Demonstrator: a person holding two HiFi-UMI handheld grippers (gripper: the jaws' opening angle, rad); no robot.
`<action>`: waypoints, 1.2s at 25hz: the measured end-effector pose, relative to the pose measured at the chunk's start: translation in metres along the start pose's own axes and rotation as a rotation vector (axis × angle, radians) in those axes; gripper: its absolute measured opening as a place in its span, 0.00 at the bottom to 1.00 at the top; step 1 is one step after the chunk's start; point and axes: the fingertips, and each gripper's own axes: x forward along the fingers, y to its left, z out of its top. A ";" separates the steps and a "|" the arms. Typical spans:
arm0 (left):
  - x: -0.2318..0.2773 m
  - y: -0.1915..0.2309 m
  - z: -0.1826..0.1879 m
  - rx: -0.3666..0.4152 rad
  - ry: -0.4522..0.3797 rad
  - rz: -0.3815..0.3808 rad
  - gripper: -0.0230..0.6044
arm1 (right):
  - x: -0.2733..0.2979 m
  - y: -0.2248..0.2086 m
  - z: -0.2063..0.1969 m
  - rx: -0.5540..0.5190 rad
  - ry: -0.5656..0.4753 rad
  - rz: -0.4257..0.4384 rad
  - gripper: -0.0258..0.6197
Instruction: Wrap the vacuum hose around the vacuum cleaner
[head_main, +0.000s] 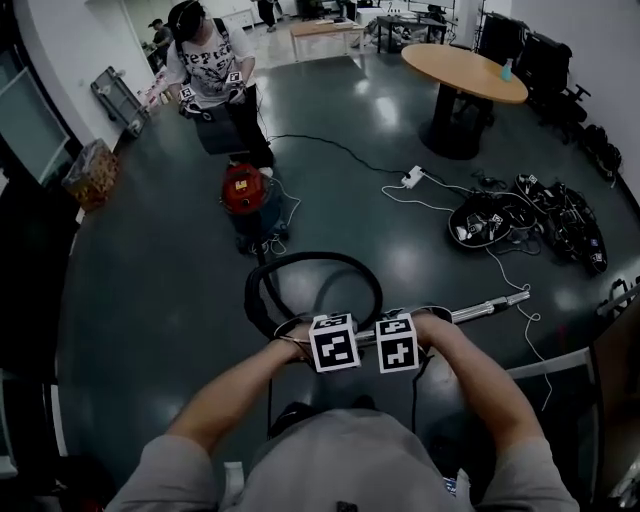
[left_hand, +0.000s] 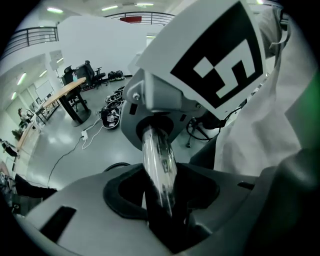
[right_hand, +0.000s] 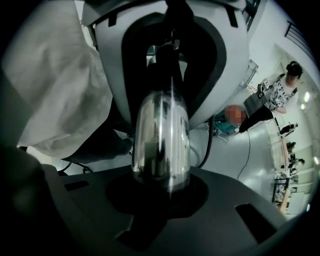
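Jaws of the left gripper (left_hand: 162, 200) stand partway closed and clamp a shiny metal tube (head_main: 480, 308), which runs up out of the dark pads toward the other gripper's marker cube just ahead. On the floor (head_main: 150, 280), the black vacuum hose (head_main: 318, 257) lies in one wide loop in front of the person's hands, its near end meeting the tube by the left hand (head_main: 290, 345). Beyond the loop, toward the far left of the floor, stands the red vacuum cleaner (head_main: 243, 192), well apart from both grippers, with a second person (head_main: 212, 65) standing behind it. The right gripper (right_hand: 160, 185) sits just beside the left one, and its jaws are drawn narrow on the same tube, the metal filling the gap between them. From there the tube slants off to the right, low over the floor. Farther right, a white power strip (head_main: 412, 178) lies near a round wooden table (head_main: 465, 72), and a heap of cables and gear (head_main: 525, 215) lies by the floor's right edge.
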 end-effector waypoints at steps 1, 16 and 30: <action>0.001 0.001 0.000 -0.016 0.005 -0.006 0.32 | 0.000 -0.001 0.001 -0.001 -0.027 0.017 0.11; -0.005 0.036 -0.013 -0.219 -0.064 0.032 0.29 | -0.044 -0.043 0.005 -0.121 -0.021 -0.156 0.28; -0.025 0.084 -0.073 -0.235 -0.063 0.060 0.29 | -0.098 -0.082 0.023 0.132 0.015 -0.268 0.28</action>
